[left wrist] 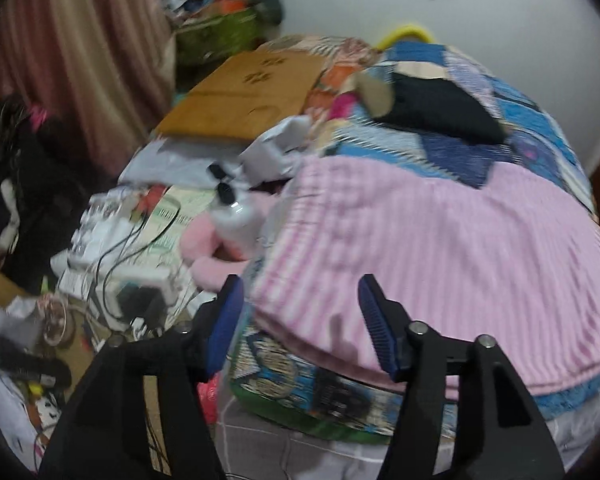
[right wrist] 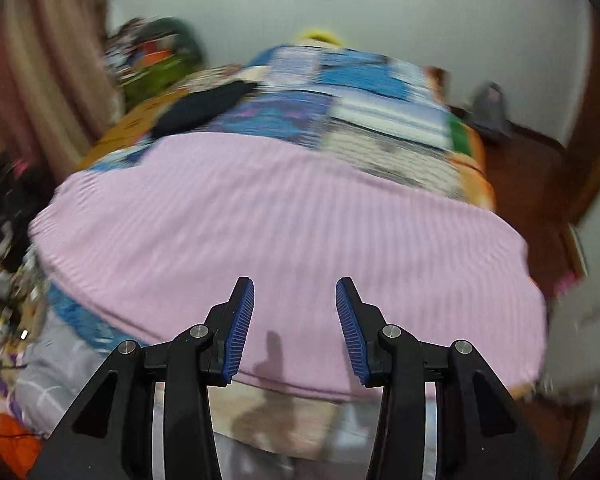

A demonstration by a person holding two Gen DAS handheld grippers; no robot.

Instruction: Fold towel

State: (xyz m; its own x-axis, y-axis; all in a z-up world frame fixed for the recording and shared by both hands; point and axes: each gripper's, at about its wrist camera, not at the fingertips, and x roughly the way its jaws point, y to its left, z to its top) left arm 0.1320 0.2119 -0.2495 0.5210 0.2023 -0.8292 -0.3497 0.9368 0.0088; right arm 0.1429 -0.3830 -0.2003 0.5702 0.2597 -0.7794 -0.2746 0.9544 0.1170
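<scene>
A pink striped towel [left wrist: 440, 248] lies spread flat on a patchwork quilt on a bed; in the right wrist view the towel [right wrist: 284, 224] fills the middle of the frame. My left gripper [left wrist: 300, 284] is open just above the towel's near left corner, with nothing between its blue pads. Over the near edge of the towel, around its middle, my right gripper [right wrist: 295, 286] stands open and holds nothing. Both views are motion-blurred.
A dark folded cloth [left wrist: 440, 108] and a brown board [left wrist: 244, 92] lie farther up the bed. Left of the bed is clutter: a white bottle [left wrist: 232, 216], a pink soft toy [left wrist: 208, 244], cables, boxes. A curtain [left wrist: 80, 48] hangs at the left. Brown floor [right wrist: 532, 184] shows at the right.
</scene>
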